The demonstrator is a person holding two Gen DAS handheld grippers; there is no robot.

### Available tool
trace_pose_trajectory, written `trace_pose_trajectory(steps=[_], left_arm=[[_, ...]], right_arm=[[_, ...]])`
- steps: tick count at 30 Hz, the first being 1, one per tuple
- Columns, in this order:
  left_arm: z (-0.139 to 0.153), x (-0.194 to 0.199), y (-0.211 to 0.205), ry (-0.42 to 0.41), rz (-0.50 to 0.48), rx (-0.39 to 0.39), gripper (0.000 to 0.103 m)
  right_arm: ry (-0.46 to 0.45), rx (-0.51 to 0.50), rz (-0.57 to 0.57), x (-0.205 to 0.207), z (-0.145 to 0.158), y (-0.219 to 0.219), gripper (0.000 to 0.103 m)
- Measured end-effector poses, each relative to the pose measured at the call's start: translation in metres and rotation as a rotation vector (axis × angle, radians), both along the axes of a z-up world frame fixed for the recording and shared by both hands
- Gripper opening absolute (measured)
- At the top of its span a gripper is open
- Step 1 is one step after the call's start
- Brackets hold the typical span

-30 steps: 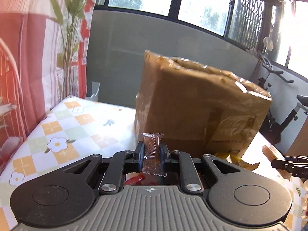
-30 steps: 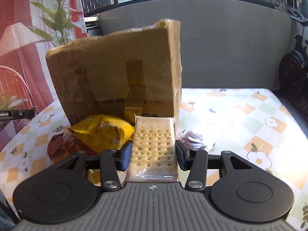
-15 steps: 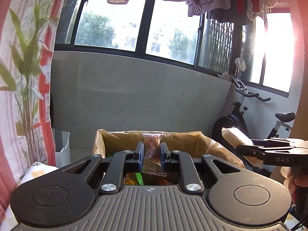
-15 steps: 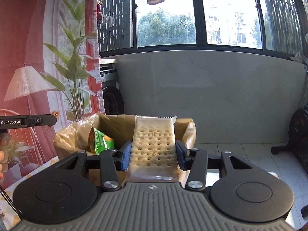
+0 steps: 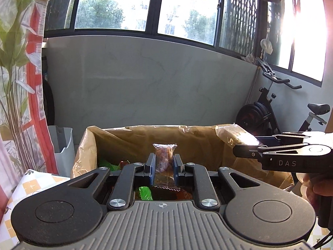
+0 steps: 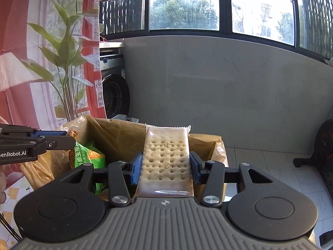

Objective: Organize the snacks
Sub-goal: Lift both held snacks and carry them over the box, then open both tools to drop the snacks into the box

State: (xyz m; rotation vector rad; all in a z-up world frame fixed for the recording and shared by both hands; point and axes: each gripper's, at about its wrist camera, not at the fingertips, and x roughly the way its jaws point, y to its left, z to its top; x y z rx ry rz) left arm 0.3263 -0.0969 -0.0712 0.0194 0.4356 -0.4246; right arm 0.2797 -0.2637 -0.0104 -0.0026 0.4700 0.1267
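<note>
**Both snacks held over the open box, not yet dropped**

The left gripper was clamped narrowly on a small clear-wrapped brown snack, which stood upright between the blue pads. The right gripper was closed on a wide cracker pack, held by its long edges with its sealed end pointing forward. Each gripper showed in the other's view, coming in from the side with its load: the right gripper at the box's right end, the left gripper at its left.

Both hung above the open cardboard box, which stood on a table covered with a checked floral cloth. Inside the box lay several packets already, among them a green bag and some red and orange wrappers, so part of the sorting looked done.

What remained, as far as could be judged, was to let go of these two snacks into the box. Whether more snacks waited on the table could not be told, since the box and the grippers hid most of it.
</note>
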Motion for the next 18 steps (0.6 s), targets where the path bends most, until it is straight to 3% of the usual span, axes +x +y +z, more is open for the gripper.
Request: trace_pose_trajectory(steps=[2,3,5,9,18], left_arm=[[-0.003,0.002,-0.002,0.0,0.01,0.018,0.021],[-0.002,0.003,0.004,0.004,0.019,0.025,0.03],[-0.002,0.002,0.005,0.005,0.021,0.016,0.04],[0.002,-0.004,0.011,-0.001,0.025,0.018,0.047],[0.019,-0.03,0.036,-0.017,0.046,-0.019,0.061]], right_arm=[[0.015,-0.002,-0.006,0.001,-0.004,-0.002,0.049],[0.021,-0.004,-0.01,0.002,-0.005,-0.003,0.049],[0.031,0.002,-0.021,0.001,-0.007,-0.005,0.05],[0.032,0.024,-0.03,-0.007,-0.005,-0.008,0.056],[-0.008,0.018,0.001,-0.04,0.006,-0.003,0.058]])
